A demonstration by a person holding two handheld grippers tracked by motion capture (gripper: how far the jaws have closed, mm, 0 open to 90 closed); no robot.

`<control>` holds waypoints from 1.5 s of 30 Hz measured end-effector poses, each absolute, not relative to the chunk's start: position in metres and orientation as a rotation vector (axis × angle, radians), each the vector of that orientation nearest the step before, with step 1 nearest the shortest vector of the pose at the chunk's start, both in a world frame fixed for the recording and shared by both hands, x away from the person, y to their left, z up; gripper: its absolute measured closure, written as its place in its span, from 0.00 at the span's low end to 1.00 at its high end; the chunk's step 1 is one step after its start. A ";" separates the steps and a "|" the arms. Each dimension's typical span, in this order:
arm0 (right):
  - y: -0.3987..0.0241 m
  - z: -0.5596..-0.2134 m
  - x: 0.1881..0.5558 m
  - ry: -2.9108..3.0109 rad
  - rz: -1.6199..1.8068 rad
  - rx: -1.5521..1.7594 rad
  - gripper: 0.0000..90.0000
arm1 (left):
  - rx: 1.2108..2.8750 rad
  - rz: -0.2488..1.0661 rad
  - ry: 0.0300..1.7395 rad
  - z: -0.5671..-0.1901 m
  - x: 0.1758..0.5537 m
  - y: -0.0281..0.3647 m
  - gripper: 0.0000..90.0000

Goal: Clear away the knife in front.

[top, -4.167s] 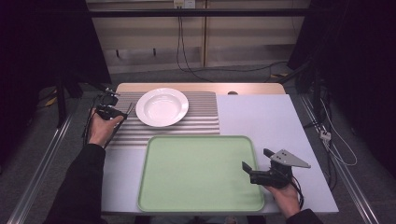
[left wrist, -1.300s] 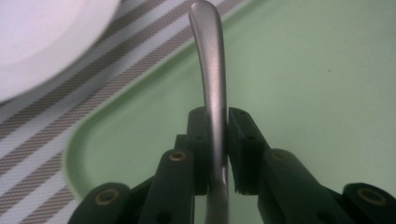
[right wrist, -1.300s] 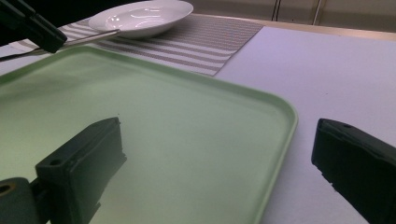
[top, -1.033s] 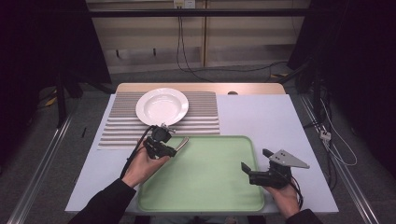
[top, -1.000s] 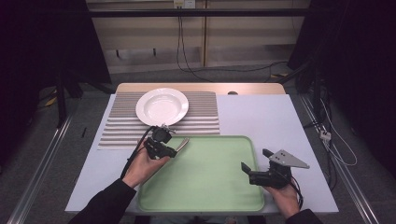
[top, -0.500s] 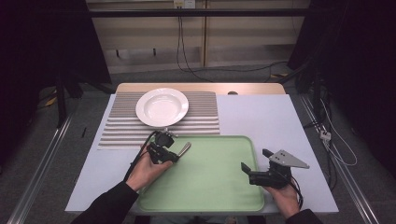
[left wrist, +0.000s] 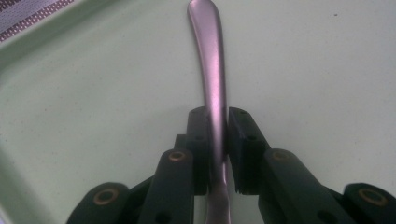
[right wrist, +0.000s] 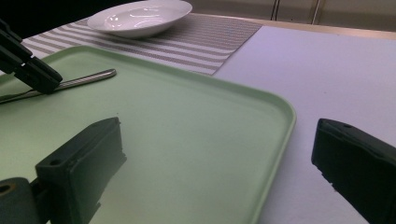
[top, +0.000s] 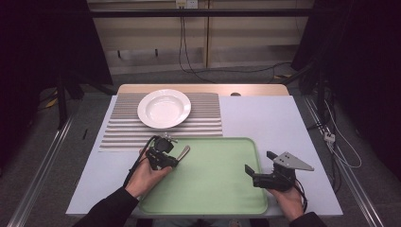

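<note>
Desk (top: 279, 118): a pale lavender-white top in the middle of the frame, with a strip of bare wood along its far edge.
Mat (top: 208, 106): grey and white stripes, spread over the upper left part of the desk.
Plate (top: 164, 108): white and deep, resting on the mat.
Tray (top: 213, 189): pale green with a raised rim, lying in the lower centre, its far edge just beside the mat.
Left gripper (top: 171, 158): at the tray's upper left corner, jaws pinched tight on a metal handle.
Handle (left wrist: 211, 60): slim, shiny cutlery, sticking out past the jaws over the tray; whether it touches the tray I cannot tell.
Right gripper (top: 248, 171): at the tray's right edge, jaws spread wide with nothing between them.
Room: dim, grey floor, cables hanging along the back wall, dark stands on both sides.
</note>
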State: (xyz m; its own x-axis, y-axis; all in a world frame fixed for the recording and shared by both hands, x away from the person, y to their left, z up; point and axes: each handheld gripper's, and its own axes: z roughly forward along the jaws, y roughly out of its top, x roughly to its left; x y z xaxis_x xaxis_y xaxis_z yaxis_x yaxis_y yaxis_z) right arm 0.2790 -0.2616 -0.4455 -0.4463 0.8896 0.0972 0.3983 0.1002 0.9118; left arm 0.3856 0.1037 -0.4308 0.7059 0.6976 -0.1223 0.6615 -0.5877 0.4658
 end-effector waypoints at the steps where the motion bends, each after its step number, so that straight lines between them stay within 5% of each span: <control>1: -0.262 -0.445 0.279 1.896 1.323 1.255 0.02 | 2.423 0.100 1.046 -0.431 0.385 0.104 0.88; 4: -0.262 -0.445 0.278 1.896 1.321 1.253 0.02 | 2.423 0.098 1.028 -0.431 0.386 0.108 0.86; 14: -0.263 -0.446 0.279 1.893 1.320 1.257 0.02 | 2.298 0.186 0.946 -0.424 0.389 0.113 0.23; 19: -0.261 -0.446 0.279 1.899 1.325 1.249 0.02 | 2.281 0.167 0.860 -0.424 0.384 0.110 0.14; 22: -0.262 -0.446 0.280 1.900 1.325 1.253 0.02 | 2.303 0.225 0.765 -0.422 0.376 0.105 0.31; 27: -0.261 -0.446 0.280 1.904 1.324 1.249 0.02 | 2.339 0.158 0.721 -0.430 0.372 0.099 0.75; 31: -0.260 -0.446 0.281 1.903 1.322 1.247 0.02 | 2.358 0.120 0.736 -0.437 0.374 0.099 0.99; 45: -0.260 -0.445 0.280 1.907 1.320 1.238 0.02 | 2.403 0.161 0.746 -0.440 0.378 0.101 1.00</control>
